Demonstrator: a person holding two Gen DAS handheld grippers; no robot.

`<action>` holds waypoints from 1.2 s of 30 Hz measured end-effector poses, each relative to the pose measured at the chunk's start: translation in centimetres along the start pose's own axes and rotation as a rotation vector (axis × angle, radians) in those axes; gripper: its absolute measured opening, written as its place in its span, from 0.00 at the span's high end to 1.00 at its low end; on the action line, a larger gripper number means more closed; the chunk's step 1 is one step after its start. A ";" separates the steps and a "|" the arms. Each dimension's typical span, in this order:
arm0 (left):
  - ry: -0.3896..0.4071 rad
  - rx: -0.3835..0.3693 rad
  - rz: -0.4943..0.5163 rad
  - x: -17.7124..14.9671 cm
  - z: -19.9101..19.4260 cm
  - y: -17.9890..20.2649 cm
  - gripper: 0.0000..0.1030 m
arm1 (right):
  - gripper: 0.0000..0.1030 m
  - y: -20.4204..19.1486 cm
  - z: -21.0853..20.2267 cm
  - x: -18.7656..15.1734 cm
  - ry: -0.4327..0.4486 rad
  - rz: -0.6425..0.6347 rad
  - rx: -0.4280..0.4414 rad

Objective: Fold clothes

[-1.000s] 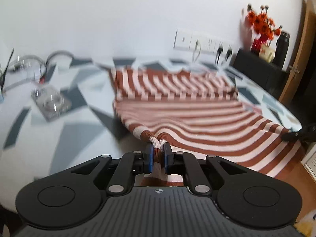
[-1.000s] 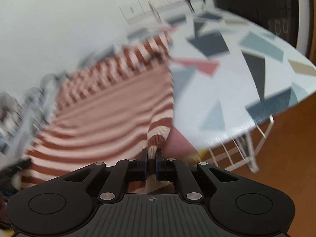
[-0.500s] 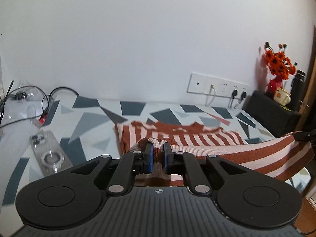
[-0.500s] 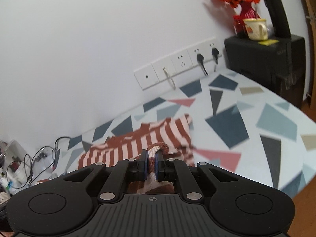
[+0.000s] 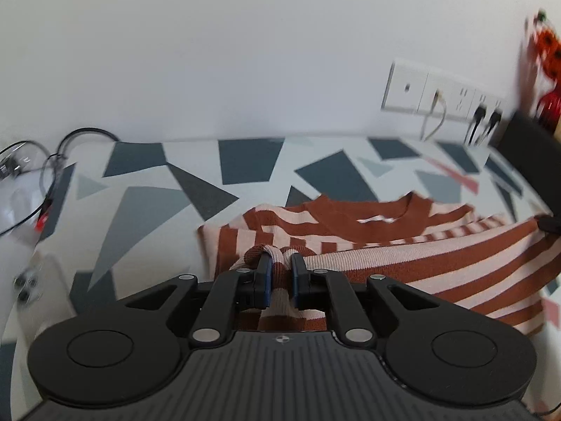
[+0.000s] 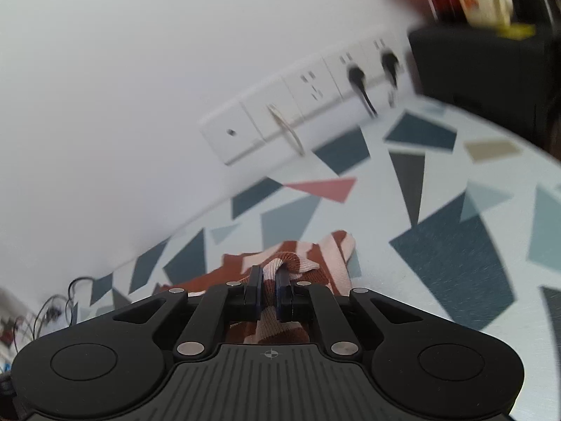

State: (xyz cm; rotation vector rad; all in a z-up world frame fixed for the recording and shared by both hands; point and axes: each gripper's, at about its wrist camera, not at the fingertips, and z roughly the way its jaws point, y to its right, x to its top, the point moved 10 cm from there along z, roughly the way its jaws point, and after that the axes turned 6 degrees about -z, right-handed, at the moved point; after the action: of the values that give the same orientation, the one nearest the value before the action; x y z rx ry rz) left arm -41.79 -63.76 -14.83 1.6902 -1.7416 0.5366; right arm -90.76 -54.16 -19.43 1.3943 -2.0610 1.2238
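Here the rust-and-cream striped knit sweater [image 5: 438, 263] lies on the grey-triangle patterned tabletop [image 5: 147, 217], its lower hem doubled up toward the neckline. The left gripper [image 5: 280, 275] has hem fabric between jaws that are opening, while the right gripper [image 6: 268, 284] is clenched on its hem corner. To land the fold cleanly, both corners should settle level near the shoulders before either grip lets go fully, so the edge lies straight.

triangle-patterned table [image 5: 147, 207] bears striped sweater [image 5: 350, 221], cables [image 5: 52, 161] at left
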 end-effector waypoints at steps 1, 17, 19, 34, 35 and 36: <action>-0.042 0.008 0.010 -0.1 1.4 -0.1 0.84 | 0.94 0.3 1.2 0.0 -0.013 -0.003 -0.005; -0.177 -0.128 -0.096 -4.2 -3.0 -3.0 0.43 | 0.39 2.3 2.1 1.1 0.040 0.150 0.029; -0.197 -0.157 -0.118 -5.5 -3.3 -1.9 0.56 | 0.43 1.8 1.3 0.6 0.014 0.122 0.040; -0.232 -0.206 -0.451 -6.2 -0.1 -1.6 0.56 | 0.58 0.7 2.7 -5.7 -0.175 0.186 0.115; -0.230 -0.201 -0.456 -6.0 0.1 -1.6 0.56 | 0.64 1.2 3.1 -5.7 -0.175 0.216 0.112; -0.229 -0.196 -0.460 -5.8 0.3 -1.7 0.57 | 0.68 1.4 3.4 -5.6 -0.176 0.234 0.112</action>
State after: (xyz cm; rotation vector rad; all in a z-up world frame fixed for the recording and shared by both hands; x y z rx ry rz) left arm -40.39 -59.92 -19.29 1.9802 -1.4245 -0.0348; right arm -89.00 -53.59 -25.88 1.3845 -2.3647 1.3716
